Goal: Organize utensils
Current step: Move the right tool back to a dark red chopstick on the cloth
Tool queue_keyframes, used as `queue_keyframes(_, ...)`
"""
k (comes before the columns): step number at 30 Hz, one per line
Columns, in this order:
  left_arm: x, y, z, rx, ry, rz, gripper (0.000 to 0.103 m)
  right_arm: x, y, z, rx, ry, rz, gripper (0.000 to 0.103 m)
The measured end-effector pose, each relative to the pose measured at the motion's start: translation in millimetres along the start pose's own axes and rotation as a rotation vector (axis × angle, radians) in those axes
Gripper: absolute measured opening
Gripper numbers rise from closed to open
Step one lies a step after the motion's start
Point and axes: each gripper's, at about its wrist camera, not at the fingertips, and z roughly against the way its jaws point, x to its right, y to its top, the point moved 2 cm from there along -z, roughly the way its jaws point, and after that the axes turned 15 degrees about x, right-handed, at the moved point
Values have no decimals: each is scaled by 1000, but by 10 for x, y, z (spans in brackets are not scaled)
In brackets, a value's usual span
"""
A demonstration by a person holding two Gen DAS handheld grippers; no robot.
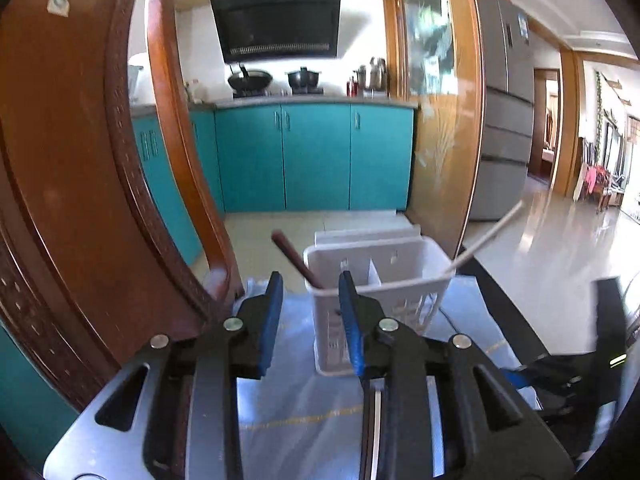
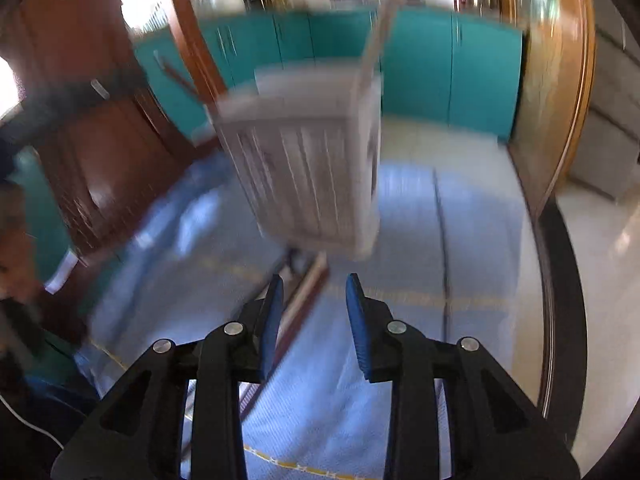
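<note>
your left tongs point(image 1: 310, 280) stood parted and held nothing, the white utensil basket point(image 1: 404, 304) just ahead at one o'clock on the blue-covered table point(image 1: 296, 408). a brown utensil point(image 1: 294, 258) leaned out of its left compartment toward eleven o'clock, a white stick point(image 1: 488, 236) out of its right corner toward two o'clock. your right tongs point(image 2: 314, 286) were parted and empty too, the blurred basket point(image 2: 304, 176) at twelve o'clock, a dark brown utensil point(image 2: 296, 312) lying on the cloth beneath them.

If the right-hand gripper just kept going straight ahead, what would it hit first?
Probably the brown utensil lying on the blue cloth just ahead of the right gripper, then the white basket. Blur makes depth uncertain.
</note>
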Motion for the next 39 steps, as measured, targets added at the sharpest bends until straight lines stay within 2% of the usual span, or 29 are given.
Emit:
queue_keyframes(3,-20,-9,-20,-16,-9,18,30,-89,-109,-207,-76,16,-8,32)
queue_keyframes(9,-101,-59,-59,-46,-10,26,30,-185,-345,-471,-198,-23,28,32)
queue_keyframes(15,-134,-182,-196,-134,-37,45,31,-159,-360,-490,-207,24,-9,29)
queue_keyframes(20,-101,-376,-405,-267,-87,74,31,-207,-288,-565,-205,18,13,29)
queue_keyframes(21,-96,-422,-446,-293,-94,74,31,-237,-271,-578,-208,11,41,28)
queue_keyframes(22,-97,-459,-479,-315,-97,73,31,-242,-274,-575,-218,24,47,19)
queue_keyframes(25,-115,-586,-560,-372,-93,59,31,-155,-283,-534,-252,40,40,17)
queue_keyframes(28,-136,-704,-628,-420,-101,55,32,8,-289,-417,-249,12,44,15)
queue_keyframes(29,-127,-752,-653,-440,-113,54,32,42,-287,-376,-238,3,41,9)
queue_keyframes(32,-43,-923,-703,-504,-141,38,32,194,-227,-250,-196,-12,-15,8)
queue_keyframes(36,99,-1148,-779,-570,-170,-3,32,257,-210,-236,-192,-33,-55,8)
queue_keyframes(39,200,-1256,-793,-592,-179,-47,32,175,-204,-226,-188,-16,-29,10)
